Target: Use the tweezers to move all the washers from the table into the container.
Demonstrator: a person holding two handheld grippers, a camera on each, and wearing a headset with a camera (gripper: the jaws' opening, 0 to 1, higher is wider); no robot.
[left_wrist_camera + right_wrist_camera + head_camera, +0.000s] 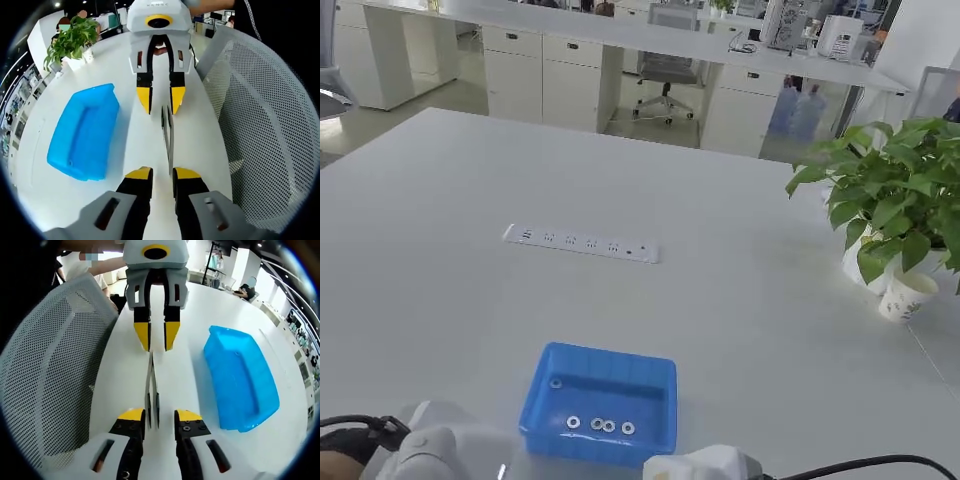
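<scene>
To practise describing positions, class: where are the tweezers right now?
In the left gripper view the tweezers lie on the white table between the left gripper and the right gripper facing it, with the blue container to their left.

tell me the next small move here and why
Probably draw the right claw back from the tweezers and leave them lying. They lie loose between it and the left claw, both open, and the five washers seen in the head view sit inside the blue container.
</scene>
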